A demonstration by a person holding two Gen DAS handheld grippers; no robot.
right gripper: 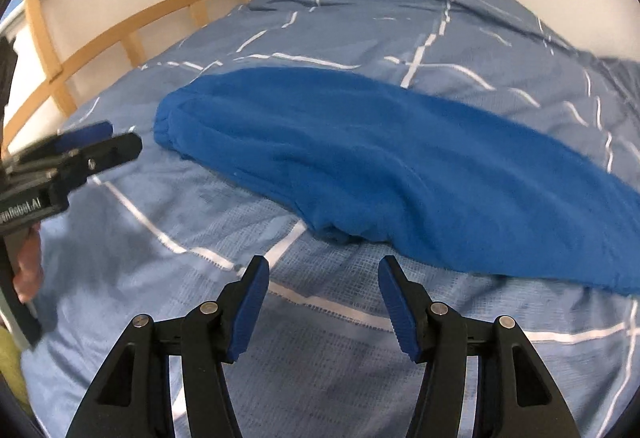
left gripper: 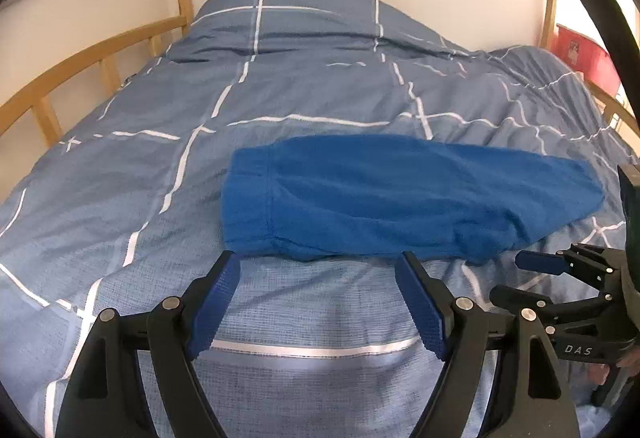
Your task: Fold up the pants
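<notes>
We are holding the left gripper (left gripper: pixel 318 264) and right gripper (right gripper: pixel 322 268) with jaws spread and empty just short of the blue pants (left gripper: pixel 384 198) lying folded across the bed cover (left gripper: pixel 120 198), likely aiming to pinch all layers together.

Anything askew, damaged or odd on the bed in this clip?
Nothing stands out. The blue pants lie in a long folded strip across the checked duvet, apart from both open grippers, left and right. The duvet is rumpled toward the right side, ordinary for bedding. No damage visible.
</notes>
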